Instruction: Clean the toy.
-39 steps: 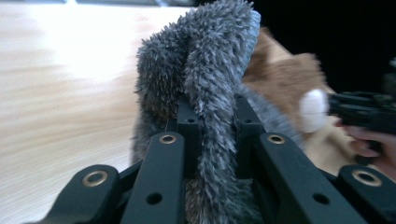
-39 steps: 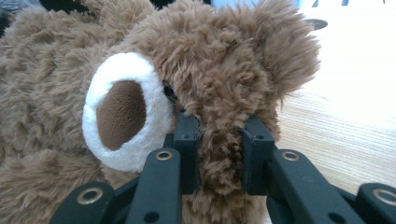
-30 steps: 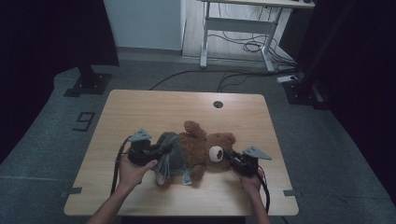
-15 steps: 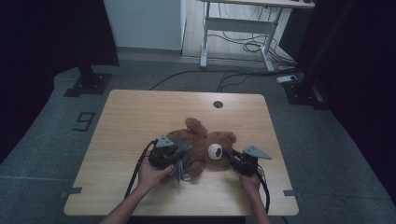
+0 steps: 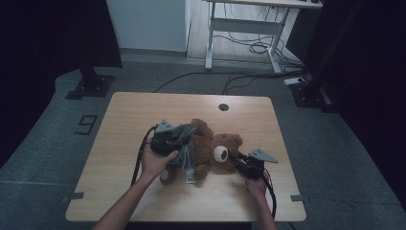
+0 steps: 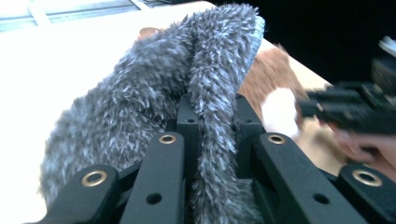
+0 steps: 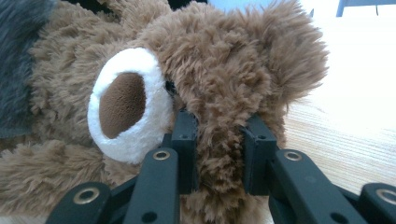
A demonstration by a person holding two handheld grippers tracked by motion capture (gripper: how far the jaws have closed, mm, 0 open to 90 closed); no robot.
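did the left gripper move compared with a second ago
Yes. In the high view the left gripper, shut on the grey furry garment, has shifted right, away from the table's left edge, over the teddy bear.

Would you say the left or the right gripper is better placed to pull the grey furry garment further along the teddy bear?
Left, probably: the left gripper already pinches the grey garment, while the right gripper holds the teddy bear by its head.

One teddy bear, one grey furry garment, two grippers, one table.
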